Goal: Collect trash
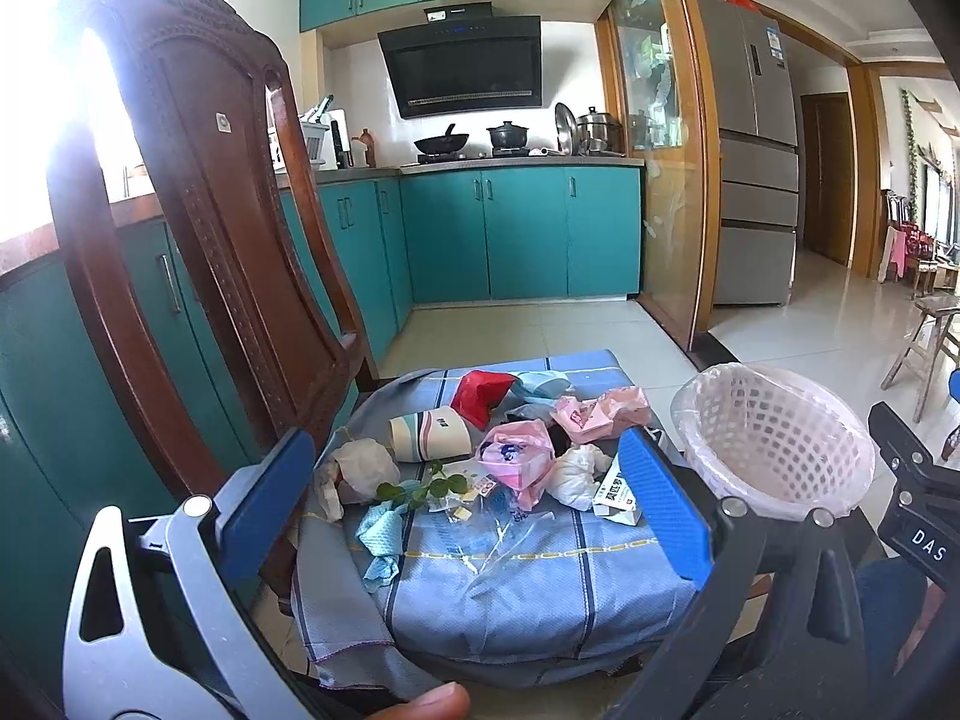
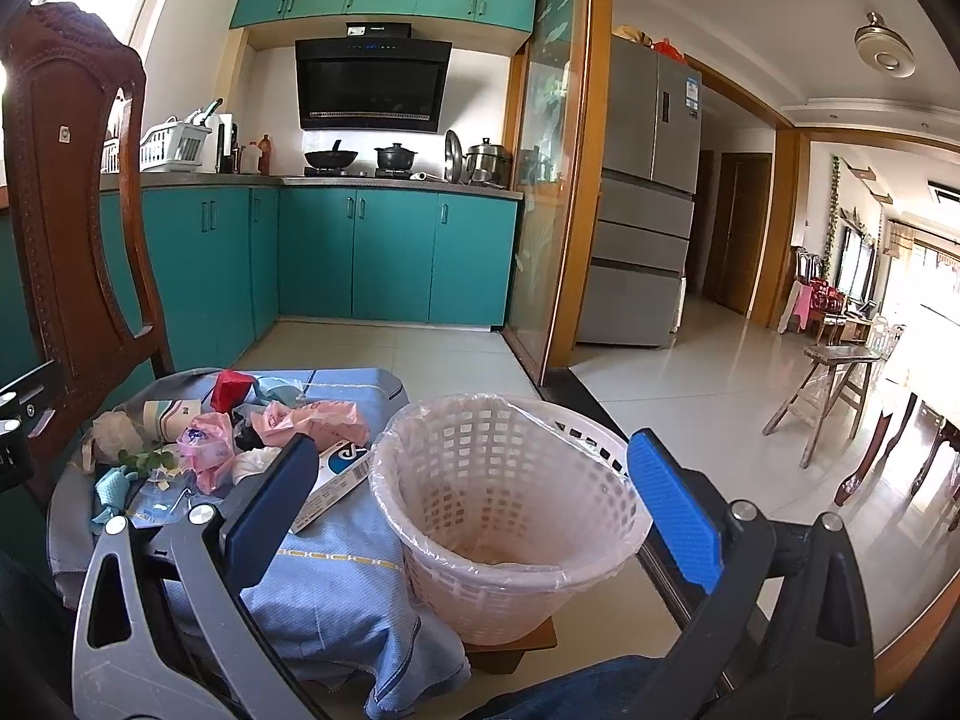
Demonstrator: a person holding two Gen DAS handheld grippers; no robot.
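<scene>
My left gripper (image 1: 468, 501) is spread wide and empty, above the blue checked cloth (image 1: 528, 588). Right gripper (image 2: 474, 510) is also wide and empty, framing the white lattice plastic bin with clear liner (image 2: 504, 504). Trash sits on the cloth left of the bin: pink crumpled wrappers (image 1: 516, 462), striped paper cup (image 1: 429, 435), white tissue wad (image 1: 363, 471), white medicine box (image 1: 618, 495) nearest the bin.

Two close, forward-facing wrist views, sharing the littered stool (image 1: 510, 570) and basket (image 2: 510, 498).
</scene>
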